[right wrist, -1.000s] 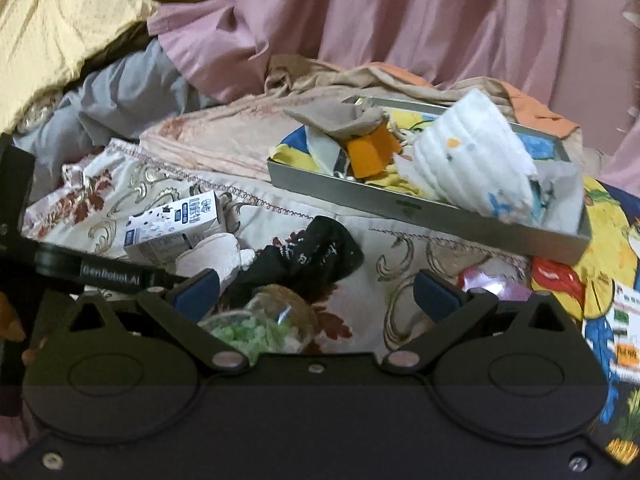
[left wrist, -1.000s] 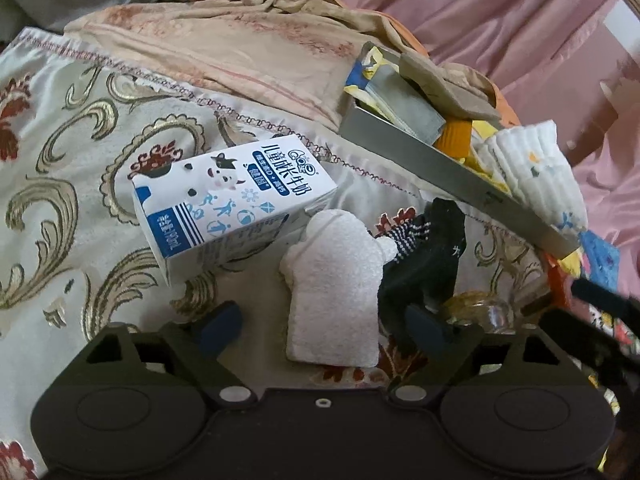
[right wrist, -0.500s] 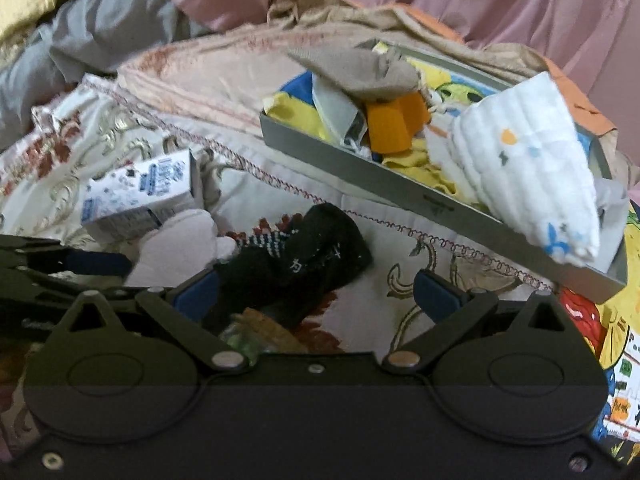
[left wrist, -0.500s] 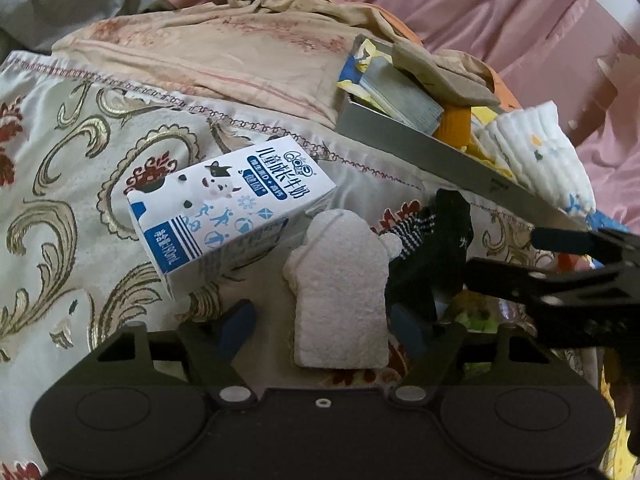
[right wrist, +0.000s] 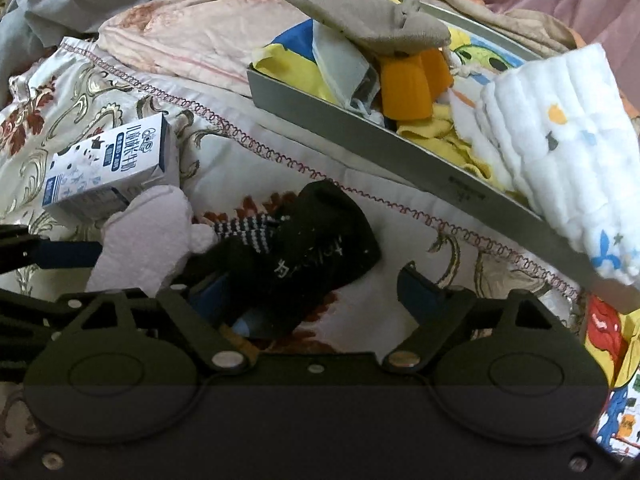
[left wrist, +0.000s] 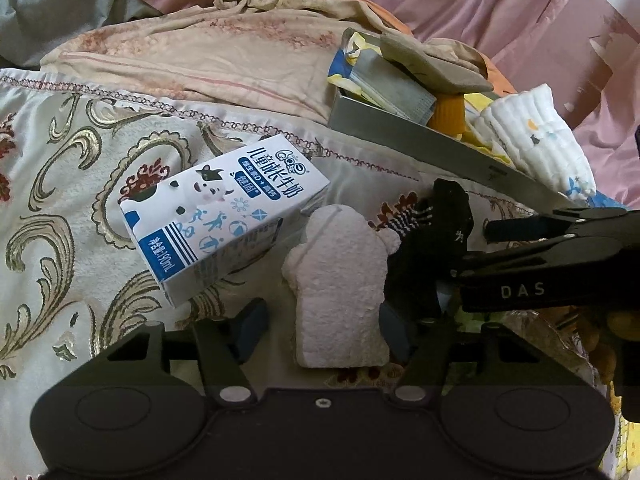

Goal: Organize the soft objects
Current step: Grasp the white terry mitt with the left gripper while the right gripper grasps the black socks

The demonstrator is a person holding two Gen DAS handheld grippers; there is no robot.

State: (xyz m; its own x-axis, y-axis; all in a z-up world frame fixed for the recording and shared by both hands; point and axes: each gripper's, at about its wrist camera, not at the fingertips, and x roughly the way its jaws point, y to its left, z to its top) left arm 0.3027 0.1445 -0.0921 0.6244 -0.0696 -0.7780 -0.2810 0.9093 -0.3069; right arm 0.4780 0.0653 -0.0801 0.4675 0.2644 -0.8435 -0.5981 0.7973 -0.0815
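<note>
While both jaws close unclenched, right gripper (right wrist: 316,296) has dropped over black sock (right wrist: 304,248).

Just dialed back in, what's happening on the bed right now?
Both handheld grippers are closing in on soft items lying on the patterned bedspread. The left gripper straddles the white fluffy mitt, jaws closing but not yet pressing it. The right gripper is closing around the black sock. The grey tray behind already holds other cloths, including a white quilted one. A milk carton lies beside the mitt.
</note>
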